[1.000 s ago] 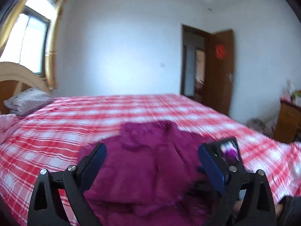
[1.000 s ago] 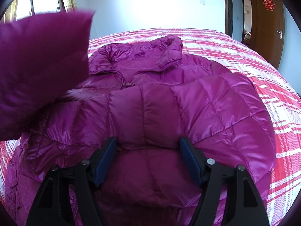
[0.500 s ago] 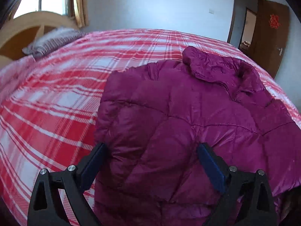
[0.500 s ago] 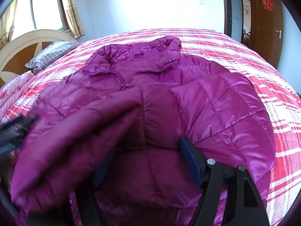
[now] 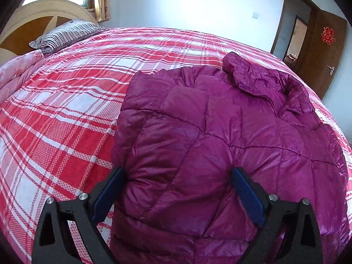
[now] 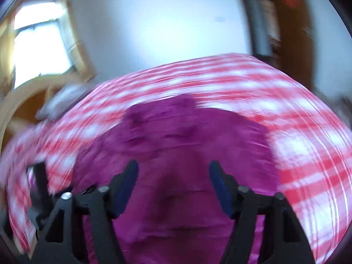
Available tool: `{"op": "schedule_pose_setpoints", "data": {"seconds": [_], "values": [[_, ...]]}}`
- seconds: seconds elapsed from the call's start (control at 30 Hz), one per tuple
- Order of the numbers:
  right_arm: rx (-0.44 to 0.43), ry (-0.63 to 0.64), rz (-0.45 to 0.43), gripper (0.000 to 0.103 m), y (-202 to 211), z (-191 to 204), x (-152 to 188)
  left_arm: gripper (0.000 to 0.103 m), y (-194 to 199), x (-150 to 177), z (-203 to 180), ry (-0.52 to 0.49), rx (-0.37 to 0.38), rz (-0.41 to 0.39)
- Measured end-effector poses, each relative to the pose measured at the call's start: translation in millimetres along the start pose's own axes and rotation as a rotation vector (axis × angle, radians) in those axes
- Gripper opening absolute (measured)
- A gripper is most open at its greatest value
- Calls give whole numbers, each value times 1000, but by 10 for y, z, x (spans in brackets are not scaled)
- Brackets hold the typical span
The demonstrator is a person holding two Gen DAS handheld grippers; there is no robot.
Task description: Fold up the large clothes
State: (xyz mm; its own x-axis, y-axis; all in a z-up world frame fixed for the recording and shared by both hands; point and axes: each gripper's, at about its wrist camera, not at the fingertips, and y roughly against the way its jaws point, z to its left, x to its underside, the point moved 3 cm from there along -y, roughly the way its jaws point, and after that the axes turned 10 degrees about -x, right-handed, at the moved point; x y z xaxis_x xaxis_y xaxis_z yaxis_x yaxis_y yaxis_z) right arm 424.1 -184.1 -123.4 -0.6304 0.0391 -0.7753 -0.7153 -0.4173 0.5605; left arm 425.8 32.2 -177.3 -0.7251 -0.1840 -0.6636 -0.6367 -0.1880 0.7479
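A magenta quilted puffer jacket (image 5: 220,136) lies on the red and white plaid bed (image 5: 66,110), its sides folded in and its collar (image 5: 253,74) at the far end. My left gripper (image 5: 178,176) is open and empty, low over the jacket's near left part. In the right wrist view, which is motion-blurred, the jacket (image 6: 180,145) lies spread below. My right gripper (image 6: 173,171) is open and empty above the jacket's near end. The left gripper shows blurred in the right wrist view (image 6: 39,187) at the far left.
A striped pillow (image 5: 68,33) and a pink quilt (image 5: 17,70) lie by the wooden headboard (image 5: 33,28) at the far left. A brown door (image 5: 319,52) stands open at the far right. Bare plaid bedding lies left of the jacket.
The left side of the jacket has been folded over onto its middle and let go. My left gripper has come down low over it. My right gripper has pulled up and back fast.
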Motion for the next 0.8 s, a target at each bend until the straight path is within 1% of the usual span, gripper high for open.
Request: {"op": "schedule_pose_setpoints", "data": {"seconds": [0.07,0.1,0.2,0.3,0.33,0.4,0.43,0.57,0.6,0.67,0.8], "values": [[4,103,53,51,-248,253,57,99,-11,0,9,4,-2,3],[3,137,85,48,-400,351,119,99,-16,-3,9,4,-2,5],[0,140,154,47,-671,340,317,101,-21,-7,21,10,12,8],[14,151,213,47,-836,211,567,101,18,-20,109,48,54,2],[4,145,212,47,-847,170,611,101,34,-28,170,72,66,3],[-19,106,200,47,-809,101,596,101,78,-60,359,140,98,0],[-22,101,199,48,-809,87,595,101,104,-87,452,167,96,-8],[-15,111,193,48,-817,115,618,100,286,-315,781,233,22,-85],[-11,116,192,48,-822,121,635,100,360,-396,811,245,24,-114],[-6,121,192,48,-839,129,638,100,455,-501,734,230,49,-151],[-3,126,187,49,-843,128,646,101,453,-611,168,66,106,-153]]}}
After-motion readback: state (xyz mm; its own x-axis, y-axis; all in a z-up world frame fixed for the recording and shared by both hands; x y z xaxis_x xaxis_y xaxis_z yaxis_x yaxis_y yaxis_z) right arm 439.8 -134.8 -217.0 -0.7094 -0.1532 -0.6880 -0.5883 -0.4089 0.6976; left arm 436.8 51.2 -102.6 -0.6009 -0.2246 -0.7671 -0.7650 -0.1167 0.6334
